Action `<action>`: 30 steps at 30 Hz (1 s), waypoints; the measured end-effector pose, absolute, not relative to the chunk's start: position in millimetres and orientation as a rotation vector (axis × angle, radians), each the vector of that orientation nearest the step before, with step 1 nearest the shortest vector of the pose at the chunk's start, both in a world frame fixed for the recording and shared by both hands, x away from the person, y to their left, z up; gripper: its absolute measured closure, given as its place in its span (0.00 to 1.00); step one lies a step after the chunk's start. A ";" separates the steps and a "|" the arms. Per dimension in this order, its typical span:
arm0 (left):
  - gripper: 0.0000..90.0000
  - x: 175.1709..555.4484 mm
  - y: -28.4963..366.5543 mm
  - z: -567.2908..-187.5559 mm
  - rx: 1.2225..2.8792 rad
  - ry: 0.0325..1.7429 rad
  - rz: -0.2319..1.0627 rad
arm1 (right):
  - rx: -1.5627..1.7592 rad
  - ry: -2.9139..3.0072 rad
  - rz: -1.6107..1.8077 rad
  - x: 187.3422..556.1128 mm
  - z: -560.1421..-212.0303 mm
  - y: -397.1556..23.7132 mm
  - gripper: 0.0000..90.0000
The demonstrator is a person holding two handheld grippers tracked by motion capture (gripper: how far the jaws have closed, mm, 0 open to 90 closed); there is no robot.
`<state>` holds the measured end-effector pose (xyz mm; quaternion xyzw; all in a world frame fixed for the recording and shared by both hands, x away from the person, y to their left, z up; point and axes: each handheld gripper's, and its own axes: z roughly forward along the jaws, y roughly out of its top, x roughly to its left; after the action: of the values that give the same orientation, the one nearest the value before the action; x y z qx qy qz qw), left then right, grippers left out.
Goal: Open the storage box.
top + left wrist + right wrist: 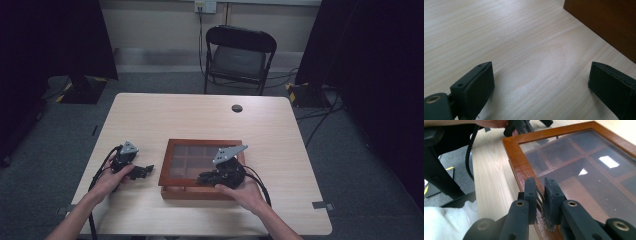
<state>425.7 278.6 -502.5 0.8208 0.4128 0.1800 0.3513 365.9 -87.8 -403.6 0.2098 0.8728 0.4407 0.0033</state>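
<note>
The right gripper (539,195) is clamped on a small metal clasp (541,201) at the front rim of the glass-lidded wooden box (172,145), which sits near the table's (150,110) front edge, about midway along it. The left gripper (541,85) rests with jaws spread wide and holding nothing, on the bare tabletop just off the box's left side. The step in hand looks like opening the lid; next, the clasp probably needs lifting while the left gripper steadies the box
</note>
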 end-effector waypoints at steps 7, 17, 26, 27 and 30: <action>0.07 425.7 278.6 -502.5 2.125 1.069 0.466 | 0.660 2.719 1.397 366.7 -398.3 -88.7 0.91; 0.07 425.7 278.8 -502.3 2.128 1.067 0.466 | 0.660 2.698 1.420 368.8 -387.4 -91.4 0.91; 0.07 425.6 278.8 -502.3 2.128 1.068 0.466 | 0.661 2.676 1.443 371.7 -378.7 -93.5 0.91; 0.07 425.7 278.8 -502.3 2.127 1.068 0.466 | 0.659 2.675 1.444 372.1 -377.5 -93.5 0.91; 0.07 425.7 278.8 -502.3 2.127 1.068 0.466 | 0.657 2.675 1.441 373.5 -374.8 -93.3 0.91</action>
<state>425.7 278.8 -502.3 0.8215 0.4123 0.1801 0.3504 373.5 -93.3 -374.8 0.2113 0.8604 0.4635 0.0167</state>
